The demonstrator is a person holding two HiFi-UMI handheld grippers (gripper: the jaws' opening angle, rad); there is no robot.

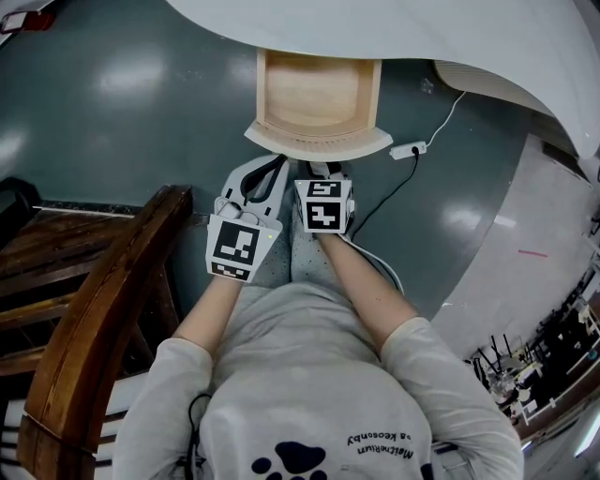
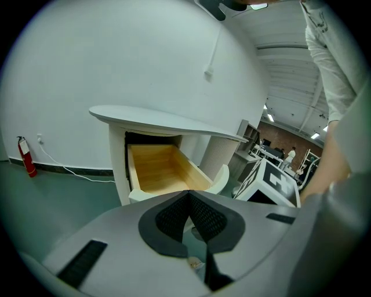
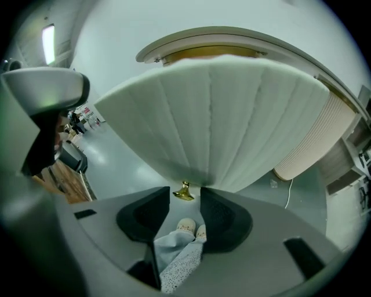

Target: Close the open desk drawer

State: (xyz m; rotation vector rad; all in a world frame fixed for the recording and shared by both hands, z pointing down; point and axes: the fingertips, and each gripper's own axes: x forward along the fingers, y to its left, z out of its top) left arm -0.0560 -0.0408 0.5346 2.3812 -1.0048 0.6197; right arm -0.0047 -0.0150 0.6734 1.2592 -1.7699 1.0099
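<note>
The grey-green floor (image 1: 122, 112) fills most of the head view; a white desk (image 1: 422, 28) curves across the top edge; a dark wooden chair (image 1: 103, 300) occupies the lower left. The drawer (image 1: 319, 141) stands pulled out from the desk at upper centre, its pale wood inside bare and its white fluted front nearest the person. Just below it, the left gripper (image 2: 189, 200) has its jaws together with nothing between them. The right gripper (image 3: 185, 204) has its jaws spread; the small gold knob (image 3: 184, 192) at the lower edge of the drawer front sits between their tips, with neither pad pressing it.
</note>
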